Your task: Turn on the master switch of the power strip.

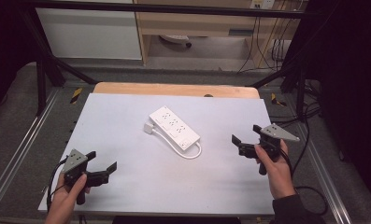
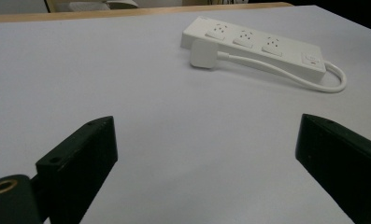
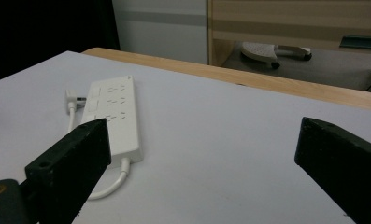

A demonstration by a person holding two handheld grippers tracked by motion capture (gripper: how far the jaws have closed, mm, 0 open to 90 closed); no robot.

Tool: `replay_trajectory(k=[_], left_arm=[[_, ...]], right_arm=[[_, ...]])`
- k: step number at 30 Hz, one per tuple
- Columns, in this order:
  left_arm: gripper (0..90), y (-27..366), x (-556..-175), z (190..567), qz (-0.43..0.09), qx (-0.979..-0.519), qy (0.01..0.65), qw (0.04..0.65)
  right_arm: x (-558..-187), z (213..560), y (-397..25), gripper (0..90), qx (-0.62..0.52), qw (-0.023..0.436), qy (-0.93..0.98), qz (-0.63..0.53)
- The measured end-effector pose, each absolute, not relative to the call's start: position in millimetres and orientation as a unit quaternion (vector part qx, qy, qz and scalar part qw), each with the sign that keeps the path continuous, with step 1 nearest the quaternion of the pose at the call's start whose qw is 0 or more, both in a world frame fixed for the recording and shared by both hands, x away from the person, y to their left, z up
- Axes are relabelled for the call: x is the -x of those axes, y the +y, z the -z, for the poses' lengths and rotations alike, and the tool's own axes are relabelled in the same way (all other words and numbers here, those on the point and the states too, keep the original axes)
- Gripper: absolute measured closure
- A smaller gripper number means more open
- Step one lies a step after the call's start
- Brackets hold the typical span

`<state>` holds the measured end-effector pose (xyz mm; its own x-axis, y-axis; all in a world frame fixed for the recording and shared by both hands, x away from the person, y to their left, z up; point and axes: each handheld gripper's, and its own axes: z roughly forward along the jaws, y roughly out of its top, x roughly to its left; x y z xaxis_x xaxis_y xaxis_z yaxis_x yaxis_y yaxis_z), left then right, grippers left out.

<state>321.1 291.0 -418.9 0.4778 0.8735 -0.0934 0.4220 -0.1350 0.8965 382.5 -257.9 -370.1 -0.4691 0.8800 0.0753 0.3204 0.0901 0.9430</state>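
Observation:
A white power strip (image 1: pixel 174 128) (image 2: pixel 253 46) (image 3: pixel 114 111) lies flat and diagonal at the middle of the white tabletop (image 1: pixel 127 177). Its white cable loops round the near end and runs along one side to a white plug (image 1: pixel 148 128) (image 2: pixel 203 54) (image 3: pixel 73 97) lying loose beside the strip. My left gripper (image 1: pixel 102 160) (image 2: pixel 206 154) hovers open near the front left corner, pointing at the strip with nothing between its jaws. Over at the right side my right gripper (image 1: pixel 246 133) (image 3: pixel 204 158) is open too, a short way from the strip's cable end.
The white top sits on a wooden table whose edge (image 1: pixel 174 88) shows at the back. Black frame bars (image 1: pixel 47 70) and metal rails (image 1: pixel 15 154) flank the table. Cables (image 1: pixel 309 140) trail at the right. A cabinet (image 1: pixel 197 28) stands behind.

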Motion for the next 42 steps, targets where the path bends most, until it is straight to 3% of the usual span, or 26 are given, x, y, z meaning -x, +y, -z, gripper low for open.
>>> replay_trajectory(k=[12,27,42], left_arm=[[5.6,293,-320,418,-0.234,-0.713,0.457,0.478],[5.6,294,-319,418,-0.233,-0.713,0.456,0.479],[5.6,292,-319,418,-0.234,-0.715,0.451,0.481]], right_arm=[[-368,382,-272,2.7,-0.444,0.287,0.675,-0.515],[-360,421,-285,3.0,-0.465,0.281,0.679,-0.494],[-368,455,-261,2.9,-0.456,0.247,0.727,-0.45]])
